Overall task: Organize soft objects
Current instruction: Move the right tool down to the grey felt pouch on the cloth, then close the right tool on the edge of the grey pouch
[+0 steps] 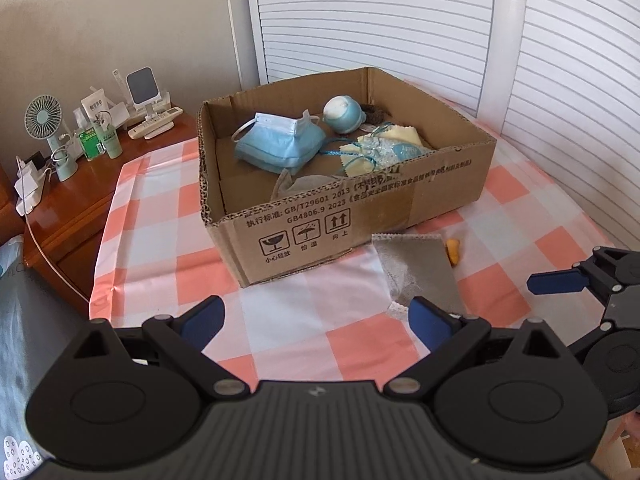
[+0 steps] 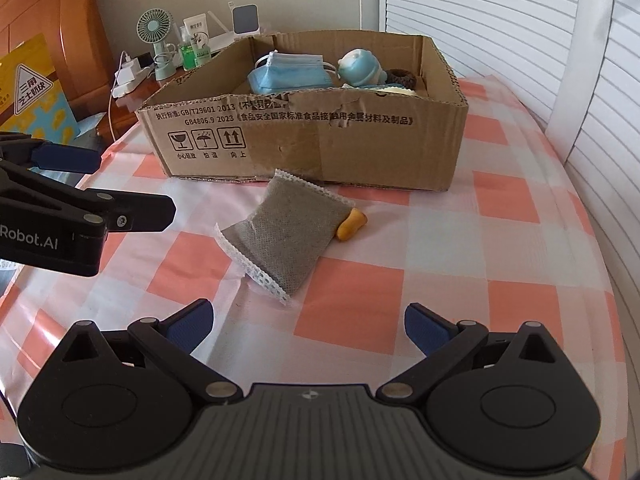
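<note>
A grey mesh pouch [image 2: 282, 236] with white lace edges lies on the checked cloth in front of the cardboard box [image 2: 360, 148]. A small orange foam piece [image 2: 351, 224] touches its right side. In the left wrist view the pouch [image 1: 416, 268] and orange piece [image 1: 454, 250] lie beside the box [image 1: 360, 216]. The box holds blue face masks [image 1: 278, 142], a blue and white soft ball toy [image 1: 342, 114], a lacy blue item [image 1: 384, 148] and a grey pouch [image 1: 296, 184]. My left gripper [image 1: 316, 320] is open and empty. My right gripper [image 2: 308, 322] is open and empty, just short of the pouch.
A wooden nightstand [image 1: 80, 196] to the left carries a small fan [image 1: 44, 120], bottles, remotes and a charger with cable. A white slatted wall [image 1: 400, 20] stands behind the box. The cloth's edge [image 1: 104, 240] drops off at the left.
</note>
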Tool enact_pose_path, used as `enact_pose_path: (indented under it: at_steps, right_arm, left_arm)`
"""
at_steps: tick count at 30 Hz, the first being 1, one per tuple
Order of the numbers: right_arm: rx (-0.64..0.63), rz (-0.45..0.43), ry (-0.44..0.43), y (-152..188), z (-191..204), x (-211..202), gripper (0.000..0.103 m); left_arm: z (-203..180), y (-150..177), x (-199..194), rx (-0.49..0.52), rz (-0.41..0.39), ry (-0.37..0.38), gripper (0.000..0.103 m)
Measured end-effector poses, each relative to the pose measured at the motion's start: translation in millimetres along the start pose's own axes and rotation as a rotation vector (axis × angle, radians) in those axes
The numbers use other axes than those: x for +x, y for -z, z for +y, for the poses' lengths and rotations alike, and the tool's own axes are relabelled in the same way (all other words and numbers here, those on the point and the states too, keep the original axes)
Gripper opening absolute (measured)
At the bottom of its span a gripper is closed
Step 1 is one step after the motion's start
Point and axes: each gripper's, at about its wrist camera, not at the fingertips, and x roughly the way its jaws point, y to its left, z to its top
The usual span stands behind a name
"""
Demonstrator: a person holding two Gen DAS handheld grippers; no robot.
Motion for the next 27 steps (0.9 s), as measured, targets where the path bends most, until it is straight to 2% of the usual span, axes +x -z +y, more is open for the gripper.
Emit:
enact_pose_path:
  at_steps: [10, 20, 23, 27]
  right_arm:
    - [-0.052, -0.021, -0.071, -16.7, 21.6, 24.8, 0.103]
    - [-0.073, -0.049, -0.057, -38.0, 28.9, 45.6, 0.102]
    - [-0.068, -0.06, -0.04, -41.4, 29.2, 47.1, 0.094]
    - [-0.051, -0.072, -0.007, -43.2, 26.2, 46.0, 0.077]
  left_arm:
    - [33.3, 8.7, 8.2, -0.072, -0.001, -0.014, 0.098]
    - [59.4, 15.5, 16.6, -0.147, 0.011, -0.026, 0.098]
    - [62.4, 16.3, 18.9, -0.155, 0.013, -0.026, 0.098]
    - [64.3, 16.8, 21.5, -0.165, 0.017, -0.025, 0.098]
